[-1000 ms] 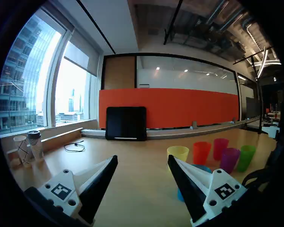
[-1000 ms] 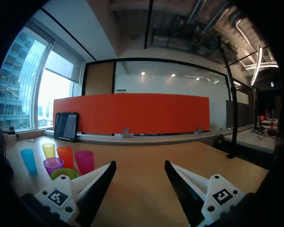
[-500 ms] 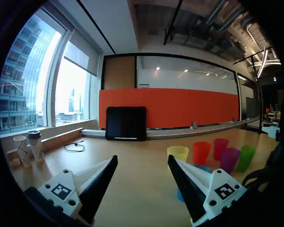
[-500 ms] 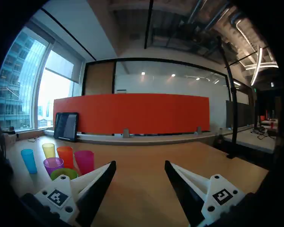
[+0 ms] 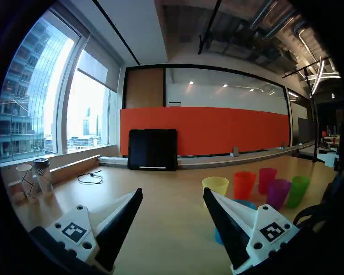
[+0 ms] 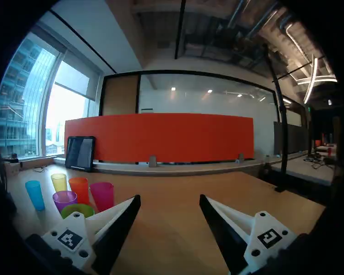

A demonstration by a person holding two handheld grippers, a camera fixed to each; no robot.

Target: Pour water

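"How many cups are out?"

"Six on the table (image 6: 172, 238), off the right gripper's (image 6: 169, 197) left finger: blue cup (image 6: 35, 195), yellow cup (image 6: 58, 182), orange cup (image 6: 79, 189), pink cup (image 6: 102, 195), purple cup (image 6: 64, 200), green cup (image 6: 76, 211). Two paper cups (image 5: 43, 175) on the sill (image 5: 75, 162)."

"And the grippers?"

"Two. The left gripper (image 5: 172, 190) and the right both gape, empty. Nothing's shifted since a second ago."

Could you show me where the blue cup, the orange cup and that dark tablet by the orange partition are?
blue cup (image 6: 35, 196): right gripper view, middle of its side wall.
orange cup (image 6: 80, 190): right gripper view, front wall below the rim.
dark tablet (image 5: 152, 149): left gripper view, centre of its screen.
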